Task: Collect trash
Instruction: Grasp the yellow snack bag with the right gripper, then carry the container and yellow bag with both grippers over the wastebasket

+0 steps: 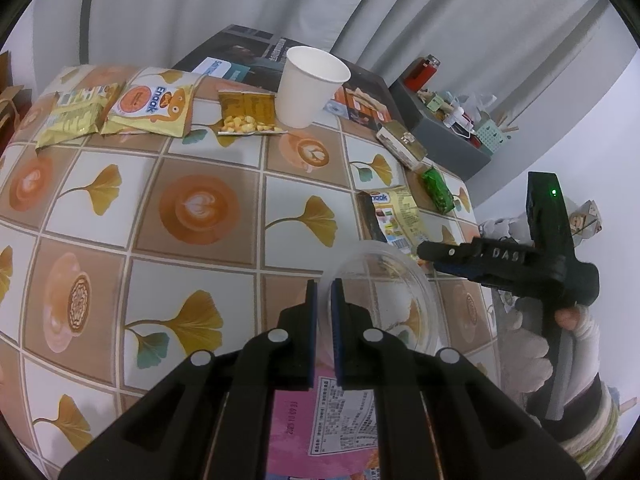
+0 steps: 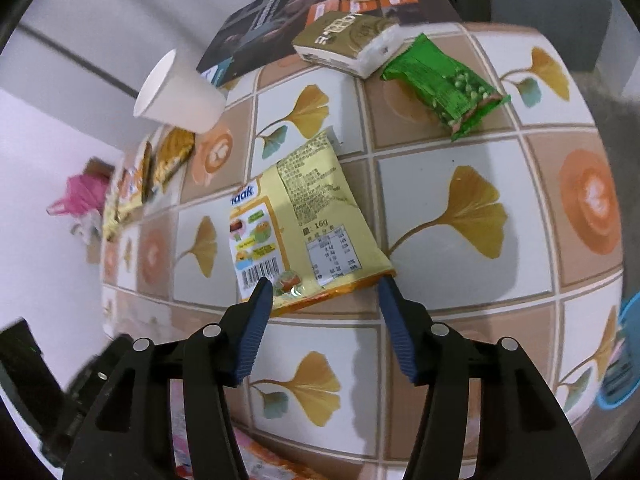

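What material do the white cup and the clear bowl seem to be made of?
White cup: probably paper, matte, opaque, with a thin rolled rim. Clear bowl: probably thin plastic, glossy; the tablecloth pattern shows through it and its rim catches light. Glass cannot be ruled out.

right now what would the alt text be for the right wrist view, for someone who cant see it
An open right claw hangs just above the near end of a yellow snack packet lying back side up on a tiled tablecloth with ginkgo leaves. Beyond it lie a green pea packet, a tissue pack and a white paper cup.
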A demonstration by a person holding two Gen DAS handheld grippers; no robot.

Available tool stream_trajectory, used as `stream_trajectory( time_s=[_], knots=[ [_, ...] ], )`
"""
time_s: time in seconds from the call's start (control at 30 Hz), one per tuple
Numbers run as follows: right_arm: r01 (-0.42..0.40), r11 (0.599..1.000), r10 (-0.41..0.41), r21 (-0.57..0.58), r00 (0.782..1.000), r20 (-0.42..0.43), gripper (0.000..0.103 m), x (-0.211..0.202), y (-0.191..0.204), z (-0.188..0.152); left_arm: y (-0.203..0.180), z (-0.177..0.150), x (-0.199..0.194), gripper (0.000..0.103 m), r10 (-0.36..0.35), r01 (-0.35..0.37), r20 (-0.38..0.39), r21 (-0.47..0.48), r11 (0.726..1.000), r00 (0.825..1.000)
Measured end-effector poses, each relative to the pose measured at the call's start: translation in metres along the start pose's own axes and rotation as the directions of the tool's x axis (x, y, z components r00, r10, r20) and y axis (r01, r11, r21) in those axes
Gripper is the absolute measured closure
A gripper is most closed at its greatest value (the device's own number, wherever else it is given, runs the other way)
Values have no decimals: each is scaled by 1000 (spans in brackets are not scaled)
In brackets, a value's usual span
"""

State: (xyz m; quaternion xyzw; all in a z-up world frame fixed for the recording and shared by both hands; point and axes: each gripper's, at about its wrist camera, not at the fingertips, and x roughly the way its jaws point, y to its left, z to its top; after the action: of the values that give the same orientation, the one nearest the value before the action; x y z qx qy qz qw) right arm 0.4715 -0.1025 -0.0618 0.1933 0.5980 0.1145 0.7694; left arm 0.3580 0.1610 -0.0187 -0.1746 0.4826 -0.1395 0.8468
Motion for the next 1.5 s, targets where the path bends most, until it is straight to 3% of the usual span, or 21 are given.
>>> stream_trajectory(
  time_s=[0.1, 0.17, 0.37, 0.43, 0.5, 0.53, 0.8, 1.03, 1.33, 1.5],
  knots=[
    [-38, 997, 38, 66, 999, 0, 49, -1, -7, 4, 0, 0, 1, 97, -2, 2, -1, -6, 1000, 1000],
    [-23, 996, 22, 88, 1000, 12, 52, -1, -8, 7, 0, 0, 1, 97, -3, 3, -1, -6, 1000, 1000],
    [103, 993, -105, 64, 994, 37, 83, -1, 0, 7, 1, 0, 1, 97, -2, 2, 0, -6, 1000, 1000],
    [103, 992, -106, 72, 994, 38, 90, 0, -1, 9, 1, 0, 0, 97, -2, 2, 2, -6, 1000, 1000],
    [92, 993, -95, 77, 995, 35, 91, 3, -3, 9, 0, 0, 0, 97, -3, 3, 4, -9, 1000, 1000],
    [88, 993, -91, 77, 995, 36, 98, 2, -4, 10, 0, 1, 0, 97, -4, 4, 6, -10, 1000, 1000],
    [18, 997, -24, 75, 997, 78, 101, -14, -11, 5, -8, 6, -8, 97, -18, 18, 39, -5, 1000, 999],
    [-14, 998, 6, 60, 990, 138, 101, -52, -19, -3, -24, 8, -19, 97, -22, 21, 51, 20, 1000, 998],
    [-65, 996, 50, 61, 974, 221, 101, -120, -53, -35, -80, -2, -41, 97, -49, 43, 60, 98, 994, 997],
    [-79, 993, 53, 87, 961, 272, 101, -165, -93, -63, -131, -14, -44, 97, -81, 73, 43, 169, 983, 996]
  ],
)
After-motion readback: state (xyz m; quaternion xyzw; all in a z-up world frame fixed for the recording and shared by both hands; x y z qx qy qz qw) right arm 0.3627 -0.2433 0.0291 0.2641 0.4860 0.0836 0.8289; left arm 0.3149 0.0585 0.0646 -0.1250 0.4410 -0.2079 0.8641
